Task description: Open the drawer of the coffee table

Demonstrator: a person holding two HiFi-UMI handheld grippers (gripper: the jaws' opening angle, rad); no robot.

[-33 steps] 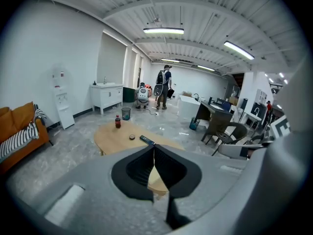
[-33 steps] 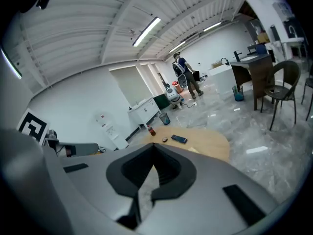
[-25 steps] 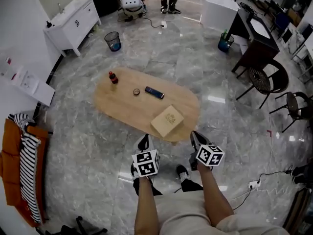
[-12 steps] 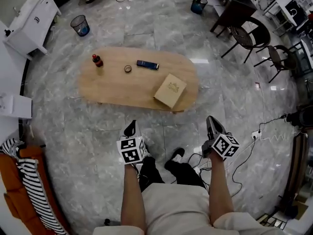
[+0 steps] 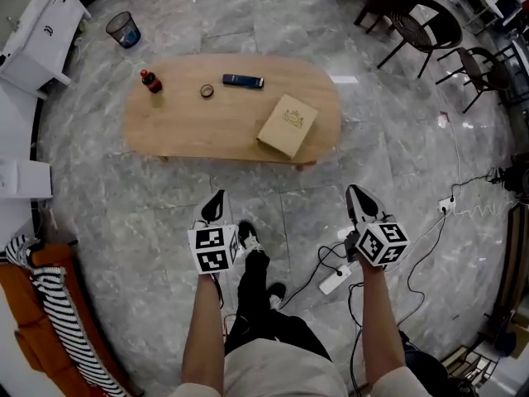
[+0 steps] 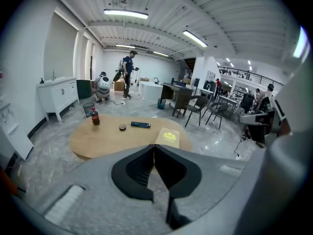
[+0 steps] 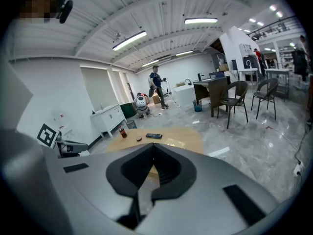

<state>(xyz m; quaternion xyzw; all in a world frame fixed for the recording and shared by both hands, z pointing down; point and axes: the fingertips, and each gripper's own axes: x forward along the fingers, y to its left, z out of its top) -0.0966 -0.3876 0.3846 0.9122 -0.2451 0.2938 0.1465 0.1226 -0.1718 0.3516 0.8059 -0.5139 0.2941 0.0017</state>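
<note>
1. Grippers first: the left gripper (image 5: 216, 198) and the right gripper (image 5: 357, 192) are both fully closed, jaws tip to tip with nothing between them. They are held over the floor (image 5: 165, 213) on the near side.
2. The coffee table (image 5: 207, 131) lies on the far side of both grippers, well apart from them. Its long axis runs left to right.
3. On its top are a bottle (image 5: 150, 81) at the far left, a small round tin (image 5: 207, 91), a dark remote (image 5: 243, 80) and a tan box (image 5: 288, 125) towards the right end.
4. No drawer front or handle can be made out in any view. It probably sits under the top, along one long side.
5. The left gripper faces the middle of the near long edge, while the right gripper lines up with the table's right end. Neither is clearly nearer.
6. The next move probably calls for closing that gap, dropping low enough to see under the top, and opening the jaws.
</note>
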